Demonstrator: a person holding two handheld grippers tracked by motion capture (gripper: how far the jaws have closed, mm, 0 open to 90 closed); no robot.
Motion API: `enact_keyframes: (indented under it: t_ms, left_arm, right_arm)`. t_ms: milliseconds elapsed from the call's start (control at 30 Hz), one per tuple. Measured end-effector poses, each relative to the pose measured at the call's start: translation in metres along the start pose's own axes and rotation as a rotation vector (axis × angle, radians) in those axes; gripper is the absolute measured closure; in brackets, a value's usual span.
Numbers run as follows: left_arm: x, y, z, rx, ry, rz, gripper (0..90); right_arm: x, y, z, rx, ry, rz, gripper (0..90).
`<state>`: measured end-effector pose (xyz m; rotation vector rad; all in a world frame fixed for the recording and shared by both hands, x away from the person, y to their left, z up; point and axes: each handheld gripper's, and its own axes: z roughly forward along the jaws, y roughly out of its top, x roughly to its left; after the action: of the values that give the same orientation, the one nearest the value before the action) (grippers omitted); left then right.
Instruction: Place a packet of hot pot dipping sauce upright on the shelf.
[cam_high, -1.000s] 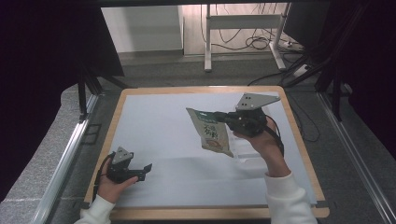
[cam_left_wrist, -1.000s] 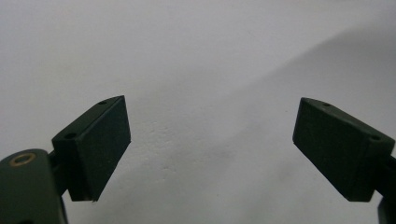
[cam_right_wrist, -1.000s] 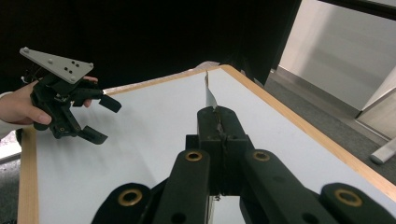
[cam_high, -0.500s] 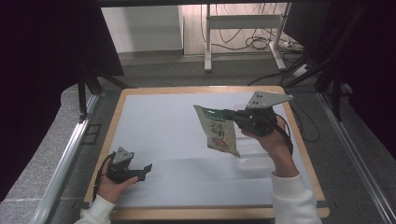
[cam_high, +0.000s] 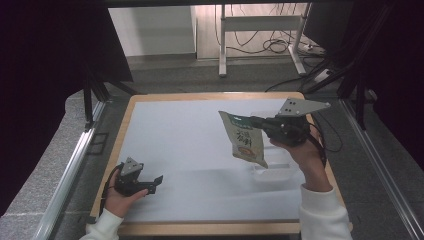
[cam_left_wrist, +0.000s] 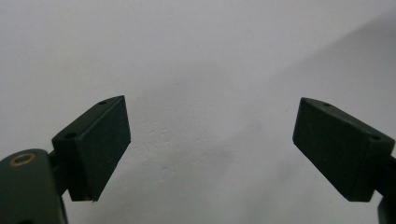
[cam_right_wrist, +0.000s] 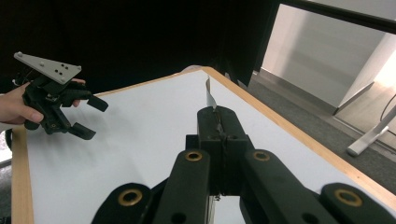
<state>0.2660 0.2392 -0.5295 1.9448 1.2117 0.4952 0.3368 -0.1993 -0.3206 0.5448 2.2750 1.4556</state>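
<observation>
I see white table (cam_high: 190, 150), wood rim, dark curtains, grey floor | R gripper (cam_high: 255, 121) fingers pinching snack pouch (cam_high: 244, 142) above table | L gripper (cam_high: 156, 181) near-left, fingers spread

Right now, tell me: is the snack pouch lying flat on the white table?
No, the snack pouch hangs in the air above the white table, pinched by its upper corner in the shut jaws of the right gripper.
</observation>
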Motion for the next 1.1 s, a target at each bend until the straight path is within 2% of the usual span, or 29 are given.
enact_keyframes:
  t_ms: [367, 767, 1100]
  left_arm:
    - [0.0, 0.0, 0.0, 0.006, 0.001, 0.003, 10.9]
    - [0.0, 0.0, 0.001, 0.005, 0.003, 0.002, 10.9]
    - [0.0, 0.0, 0.001, 0.004, 0.005, 0.003, 10.9]
  right_arm:
    - [-0.01, -0.005, -0.022, -0.006, -0.027, 0.012, 89.8]
    - [-0.026, -0.016, -0.029, 0.011, -0.028, 0.041, 89.8]
    - [-0.038, -0.023, -0.036, 0.006, -0.032, 0.065, 89.7]
